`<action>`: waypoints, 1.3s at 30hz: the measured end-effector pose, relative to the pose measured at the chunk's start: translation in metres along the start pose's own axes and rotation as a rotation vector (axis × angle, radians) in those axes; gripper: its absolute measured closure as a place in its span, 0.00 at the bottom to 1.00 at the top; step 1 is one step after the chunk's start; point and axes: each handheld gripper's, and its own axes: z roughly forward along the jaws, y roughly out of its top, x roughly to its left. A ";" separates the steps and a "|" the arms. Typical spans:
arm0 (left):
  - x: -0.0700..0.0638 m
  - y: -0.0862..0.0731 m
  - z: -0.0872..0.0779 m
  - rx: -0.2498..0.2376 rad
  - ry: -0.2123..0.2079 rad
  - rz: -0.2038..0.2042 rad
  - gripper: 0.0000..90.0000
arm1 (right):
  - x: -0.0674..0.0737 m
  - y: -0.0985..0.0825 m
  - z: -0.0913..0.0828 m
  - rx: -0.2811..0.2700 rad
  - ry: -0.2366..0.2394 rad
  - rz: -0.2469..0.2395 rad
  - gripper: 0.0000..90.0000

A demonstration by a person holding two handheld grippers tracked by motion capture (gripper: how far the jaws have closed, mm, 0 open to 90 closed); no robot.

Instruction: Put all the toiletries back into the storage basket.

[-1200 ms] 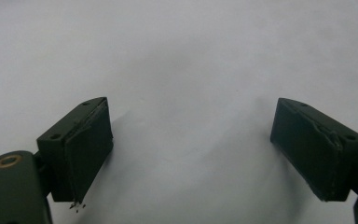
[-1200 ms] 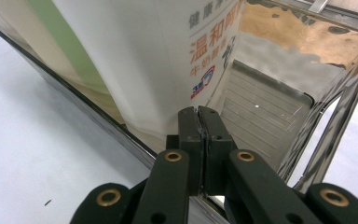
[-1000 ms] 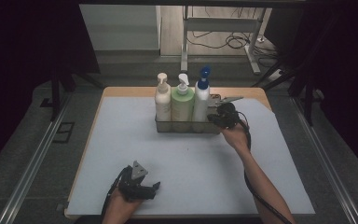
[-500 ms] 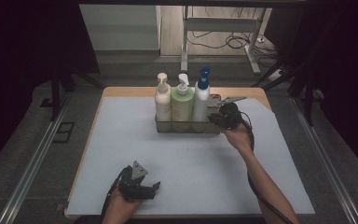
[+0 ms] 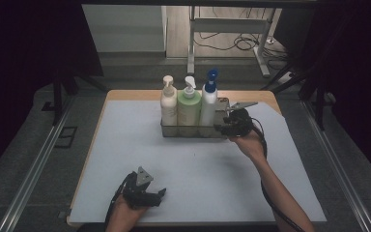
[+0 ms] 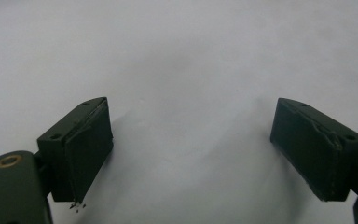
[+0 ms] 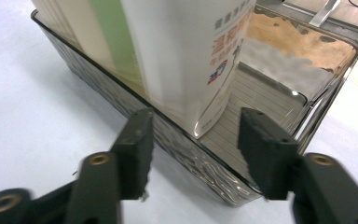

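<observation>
Standing near the far edge of the table (image 5: 125,159), a little right of its middle, the metal basket (image 7: 186,149) carries three pump bottles in a row. The right gripper (image 7: 193,154) is at the right end of the basket. Its jaws have just been opening and now stand half wide, one outside the front wall and one over the inside, so the wall is between them but the pads do not press on it. The left gripper (image 6: 191,154) rests at the near edge of the table with its jaws wide and nothing between them.

The basket looks stiff, thin and shiny, so I judge it slippery for the pads. With the white bottle (image 7: 191,56) and its two neighbours (image 5: 178,104) inside, it is probably heavy, more so toward its left end. A grip on the rim at one end alone may let it tilt. Holding the wall low and firmly seems safer.
</observation>
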 end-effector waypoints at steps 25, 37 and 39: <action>-0.001 0.000 0.000 -0.002 0.002 0.000 0.14 | 0.029 -0.018 -0.027 0.037 0.004 -0.109 0.10; -0.001 0.000 0.000 -0.002 0.004 0.001 0.14 | 0.038 -0.030 -0.043 0.043 0.006 -0.139 0.03; -0.001 0.000 0.000 -0.002 0.004 0.001 0.14 | 0.039 -0.032 -0.047 0.041 0.003 -0.137 0.02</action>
